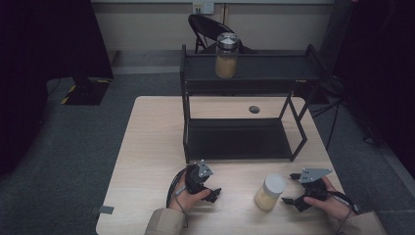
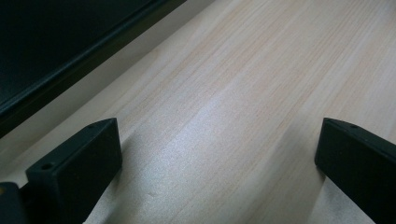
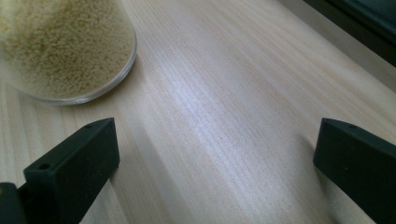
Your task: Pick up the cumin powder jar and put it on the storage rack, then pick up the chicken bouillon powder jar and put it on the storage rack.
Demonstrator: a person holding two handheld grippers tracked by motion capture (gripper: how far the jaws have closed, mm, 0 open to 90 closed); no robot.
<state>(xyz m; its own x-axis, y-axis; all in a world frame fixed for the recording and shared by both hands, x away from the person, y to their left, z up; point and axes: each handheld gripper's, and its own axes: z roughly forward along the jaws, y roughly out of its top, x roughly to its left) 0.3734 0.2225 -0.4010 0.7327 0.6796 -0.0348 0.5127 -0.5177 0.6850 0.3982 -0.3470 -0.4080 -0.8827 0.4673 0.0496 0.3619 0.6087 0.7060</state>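
We hold our right gripper (image 1: 292, 188) wide beside the near jar (image 1: 269, 192), probably readying a grasp; our left gripper (image 1: 215, 194) waits wide too.

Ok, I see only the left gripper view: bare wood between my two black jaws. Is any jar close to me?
Observer: Yes. A jar of pale grains stands on the table, between the two claws.
Operator: Is the right claw holding it?
Observer: No. The right claw is open beside it, apart; the right gripper view shows the jar's base beyond one jaw.
Operator: Are there other jars?
Observer: One. A second jar with a metal lid stands upright on the top shelf of the black rack.
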